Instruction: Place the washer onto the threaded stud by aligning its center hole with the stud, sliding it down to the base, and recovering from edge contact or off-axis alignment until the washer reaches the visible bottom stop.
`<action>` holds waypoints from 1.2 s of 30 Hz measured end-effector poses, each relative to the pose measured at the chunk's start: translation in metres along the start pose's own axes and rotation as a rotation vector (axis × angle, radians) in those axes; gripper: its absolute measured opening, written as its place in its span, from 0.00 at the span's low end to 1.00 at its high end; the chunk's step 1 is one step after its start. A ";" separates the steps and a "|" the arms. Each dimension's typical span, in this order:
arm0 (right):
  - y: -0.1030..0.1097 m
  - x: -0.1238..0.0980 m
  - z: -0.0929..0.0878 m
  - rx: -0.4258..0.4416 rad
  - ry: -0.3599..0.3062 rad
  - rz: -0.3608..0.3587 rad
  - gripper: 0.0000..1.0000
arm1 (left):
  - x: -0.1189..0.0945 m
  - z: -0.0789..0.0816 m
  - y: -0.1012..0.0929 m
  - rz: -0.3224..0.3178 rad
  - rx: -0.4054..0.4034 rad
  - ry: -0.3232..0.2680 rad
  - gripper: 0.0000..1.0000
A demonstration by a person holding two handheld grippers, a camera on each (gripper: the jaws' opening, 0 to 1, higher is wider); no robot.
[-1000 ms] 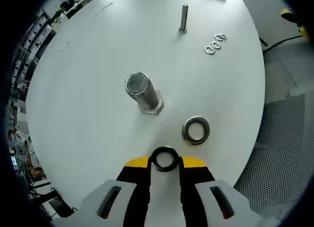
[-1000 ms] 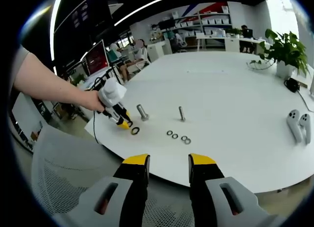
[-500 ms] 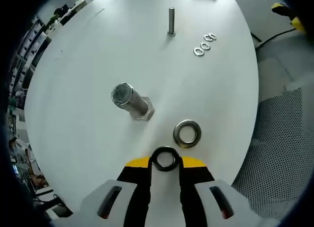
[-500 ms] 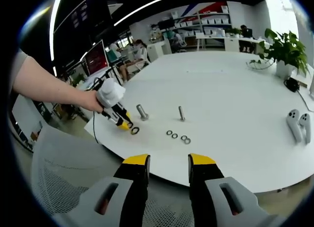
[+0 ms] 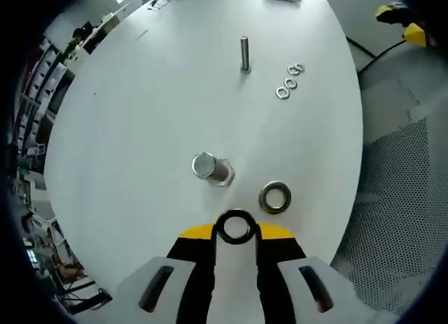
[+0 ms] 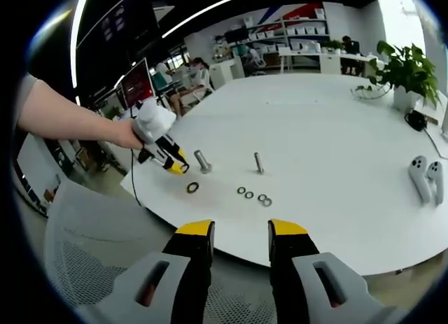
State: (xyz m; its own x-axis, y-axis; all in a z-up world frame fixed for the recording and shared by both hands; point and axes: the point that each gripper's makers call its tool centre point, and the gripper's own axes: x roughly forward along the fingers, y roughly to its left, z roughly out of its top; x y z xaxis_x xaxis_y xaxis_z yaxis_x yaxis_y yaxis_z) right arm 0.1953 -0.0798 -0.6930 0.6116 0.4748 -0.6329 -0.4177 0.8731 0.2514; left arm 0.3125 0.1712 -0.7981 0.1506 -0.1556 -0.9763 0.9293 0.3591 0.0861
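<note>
Washer (image 5: 235,227) sits clamped flat between our left gripper (image 5: 236,234) tips, hole facing up. Stud (image 5: 208,168) stands upright on the table (image 5: 140,114), just ahead and slightly left, seen nearly end-on. Right gripper (image 6: 240,234) hangs well back, parted, carrying nothing; left does the placing.

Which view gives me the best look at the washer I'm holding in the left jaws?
The left gripper view: the held washer sits close up between the left gripper jaws, its hole clear. In the right gripper view the left gripper is far and the washer too small to tell.
</note>
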 end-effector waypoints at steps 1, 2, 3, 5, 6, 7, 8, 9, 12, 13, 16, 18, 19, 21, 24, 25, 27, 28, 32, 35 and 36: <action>0.000 0.000 0.000 0.001 -0.001 -0.001 0.33 | -0.003 0.003 0.003 0.007 0.012 -0.004 0.19; 0.000 0.000 0.000 0.002 -0.001 0.000 0.33 | -0.005 0.005 0.003 0.008 0.015 -0.006 0.19; 0.000 0.000 0.000 0.003 -0.002 0.000 0.33 | -0.008 0.007 0.005 0.008 0.022 -0.006 0.19; 0.000 0.000 0.000 0.003 -0.003 0.000 0.33 | -0.011 0.010 0.008 0.014 0.033 -0.008 0.19; 0.000 0.000 0.000 0.003 -0.002 0.000 0.33 | -0.013 0.012 0.010 0.018 0.034 -0.012 0.19; 0.000 0.000 0.000 0.002 -0.002 0.001 0.33 | -0.014 0.014 0.012 0.020 0.030 -0.017 0.19; 0.000 0.000 0.000 0.003 -0.002 0.001 0.33 | -0.016 0.017 0.013 0.021 0.024 -0.022 0.19; 0.000 0.000 0.001 0.004 -0.005 0.000 0.33 | -0.017 0.019 0.014 0.021 0.025 -0.024 0.19; -0.001 -0.001 0.001 0.009 -0.009 -0.001 0.33 | -0.021 0.025 0.016 0.031 0.048 -0.025 0.19; -0.001 -0.001 0.001 0.009 -0.010 -0.001 0.33 | -0.022 0.027 0.017 0.033 0.047 -0.029 0.19; -0.002 -0.001 0.003 0.011 -0.016 -0.005 0.33 | -0.026 0.034 0.017 0.033 0.029 -0.046 0.19; -0.002 -0.001 0.003 0.017 -0.021 -0.005 0.33 | -0.026 0.036 0.017 0.036 0.043 -0.047 0.19; -0.002 -0.001 0.003 0.017 -0.021 -0.006 0.33 | -0.027 0.037 0.018 0.040 0.050 -0.048 0.19; -0.002 -0.001 0.003 0.016 -0.022 -0.006 0.33 | -0.029 0.039 0.019 0.041 0.053 -0.051 0.19; -0.002 -0.002 0.004 0.019 -0.025 -0.006 0.33 | -0.028 0.042 0.019 0.033 0.047 -0.051 0.19; -0.002 -0.002 0.004 0.018 -0.024 -0.006 0.33 | -0.027 0.044 0.019 0.031 0.051 -0.047 0.19; -0.002 -0.002 0.004 0.018 -0.022 -0.006 0.33 | -0.025 0.047 0.018 0.028 0.055 -0.044 0.19; -0.002 -0.002 0.004 0.018 -0.023 -0.006 0.33 | -0.024 0.049 0.018 0.026 0.056 -0.044 0.19; -0.002 -0.001 0.003 0.018 -0.021 -0.007 0.33 | -0.019 0.053 0.017 0.025 0.066 -0.041 0.19; -0.003 -0.002 0.004 0.023 -0.024 -0.011 0.33 | -0.015 0.053 0.017 0.019 0.075 -0.025 0.19; -0.003 -0.002 0.004 0.024 -0.025 -0.013 0.33 | -0.014 0.053 0.017 0.017 0.078 -0.021 0.19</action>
State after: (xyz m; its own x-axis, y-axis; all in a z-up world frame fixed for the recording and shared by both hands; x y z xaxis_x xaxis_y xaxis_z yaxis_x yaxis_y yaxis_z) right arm 0.1980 -0.0832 -0.6900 0.6332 0.4659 -0.6181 -0.3934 0.8814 0.2613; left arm 0.3440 0.1306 -0.7726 0.1730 -0.1700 -0.9701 0.9498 0.2895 0.1186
